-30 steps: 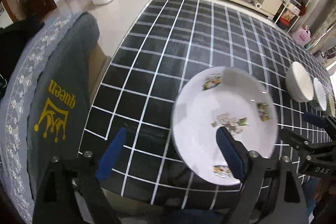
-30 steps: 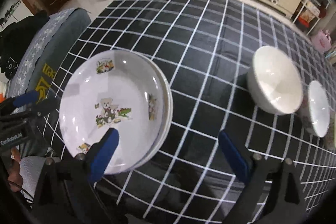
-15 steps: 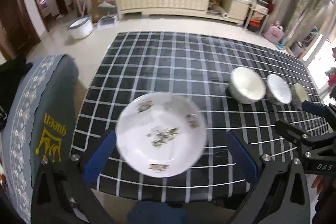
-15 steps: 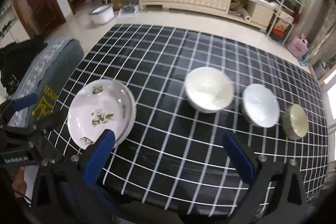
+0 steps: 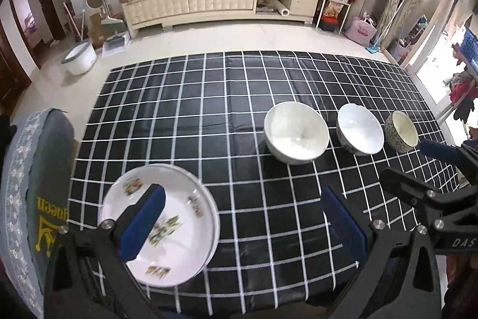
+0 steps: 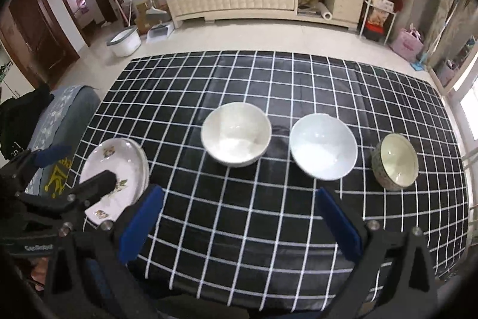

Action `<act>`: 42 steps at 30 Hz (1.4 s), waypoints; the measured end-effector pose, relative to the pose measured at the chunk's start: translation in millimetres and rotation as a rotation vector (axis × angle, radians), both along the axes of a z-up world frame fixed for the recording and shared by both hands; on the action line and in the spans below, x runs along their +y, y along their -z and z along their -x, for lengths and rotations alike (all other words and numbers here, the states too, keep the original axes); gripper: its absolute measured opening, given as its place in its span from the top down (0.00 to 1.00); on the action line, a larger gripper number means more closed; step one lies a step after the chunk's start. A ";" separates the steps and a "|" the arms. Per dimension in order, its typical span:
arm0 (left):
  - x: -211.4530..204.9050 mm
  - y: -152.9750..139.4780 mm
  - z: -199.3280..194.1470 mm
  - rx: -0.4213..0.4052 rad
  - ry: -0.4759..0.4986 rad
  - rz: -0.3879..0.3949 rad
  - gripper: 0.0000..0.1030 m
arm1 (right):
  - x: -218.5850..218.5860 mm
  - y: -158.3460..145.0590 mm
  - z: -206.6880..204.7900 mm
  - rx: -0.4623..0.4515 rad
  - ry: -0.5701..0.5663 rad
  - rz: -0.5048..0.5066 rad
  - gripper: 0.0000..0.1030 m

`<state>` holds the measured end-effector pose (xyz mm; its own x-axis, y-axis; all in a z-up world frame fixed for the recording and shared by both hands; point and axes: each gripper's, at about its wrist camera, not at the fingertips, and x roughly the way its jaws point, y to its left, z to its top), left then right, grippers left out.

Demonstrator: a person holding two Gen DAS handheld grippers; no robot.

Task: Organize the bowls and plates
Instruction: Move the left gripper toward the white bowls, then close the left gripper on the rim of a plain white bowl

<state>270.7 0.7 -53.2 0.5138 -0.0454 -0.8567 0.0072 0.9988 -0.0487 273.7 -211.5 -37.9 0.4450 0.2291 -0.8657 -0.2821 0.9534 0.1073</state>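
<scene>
Both claws are wide and hold nothing. My left gripper (image 5: 242, 221) hangs above the near edge of the checked tablecloth (image 5: 239, 109), and my right gripper (image 6: 239, 217) does the same further right.

Nearest is the plate stack (image 5: 161, 224), at the near-left corner and flat on the cloth. It sits under my left claw's left finger (image 5: 143, 224), with no pad touching it. From the right wrist it lies off to the left (image 6: 118, 174), beyond that claw's span.

Further out, three bowls stand in a row running left to right, all upright and apart: the big white bowl (image 6: 236, 138), the pale bowl (image 6: 324, 150) and the small patterned bowl (image 6: 394, 162). They are ahead of the right claw and ahead-right of the left.

I judge the bowls are the right hand's job, since it is nearer, and nesting along that row looks like the coming move. The plates look already stacked.
</scene>
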 end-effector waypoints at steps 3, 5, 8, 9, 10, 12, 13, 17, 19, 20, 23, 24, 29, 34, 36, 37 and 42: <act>-1.0 13.7 -23.8 0.023 0.001 0.029 0.00 | -3.6 12.9 -23.3 0.018 0.002 -0.004 0.00; -0.7 23.6 -39.7 0.036 0.002 0.044 0.00 | -2.6 22.2 -36.0 0.024 0.002 0.007 0.07; -1.0 36.1 -60.0 0.050 0.021 0.050 0.16 | -1.1 37.8 -54.8 0.058 -0.010 0.017 0.25; -1.6 42.0 -68.1 0.065 0.029 0.054 0.30 | -0.2 42.1 -59.2 0.070 -0.014 0.015 0.27; -2.2 47.0 -74.3 0.079 0.035 0.057 0.38 | 1.6 49.0 -65.1 0.089 -0.020 0.010 0.29; -5.4 59.3 -86.4 0.108 0.048 0.061 0.57 | 3.9 61.2 -75.2 0.110 -0.024 0.017 0.35; -7.3 66.9 -92.8 0.120 0.055 0.060 0.57 | 4.8 64.6 -78.4 0.116 -0.025 0.020 0.39; -10.9 82.7 -107.8 0.125 0.064 0.078 0.57 | 8.3 81.0 -92.1 0.142 -0.034 0.020 0.47; -13.8 89.5 -115.8 0.132 0.072 0.078 0.57 | 9.4 88.3 -97.9 0.155 -0.039 0.017 0.48; -15.9 93.5 -119.4 0.137 0.077 0.069 0.57 | 9.7 91.7 -100.5 0.158 -0.038 0.018 0.50; -19.2 106.0 -127.7 0.155 0.081 0.046 0.58 | 10.5 102.0 -106.2 0.167 -0.031 0.033 0.55; -18.6 110.8 -130.2 0.164 0.082 0.055 0.62 | 10.5 104.5 -108.0 0.171 -0.029 0.040 0.56; -21.8 122.7 -140.9 0.182 0.096 0.094 0.73 | 8.8 123.4 -118.3 0.213 -0.025 0.038 0.72; -36.0 128.0 -146.9 0.198 0.132 0.091 0.88 | 4.0 130.4 -120.1 0.209 -0.005 0.041 0.85; -40.0 128.6 -149.1 0.193 0.137 0.073 0.87 | -1.5 128.5 -118.8 0.190 0.032 0.020 0.87; -40.9 128.6 -149.1 0.193 0.132 0.084 0.87 | -1.2 128.3 -117.8 0.176 0.040 0.029 0.88; -43.7 125.6 -141.0 0.182 0.133 0.049 0.89 | -2.7 124.4 -105.2 0.156 0.043 0.050 0.89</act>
<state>411.7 -43.1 -178.8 0.3381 -0.1462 -0.9297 0.1258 0.9860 -0.1093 378.8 -214.1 -162.4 0.3129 0.1676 -0.9349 -0.2249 0.9694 0.0985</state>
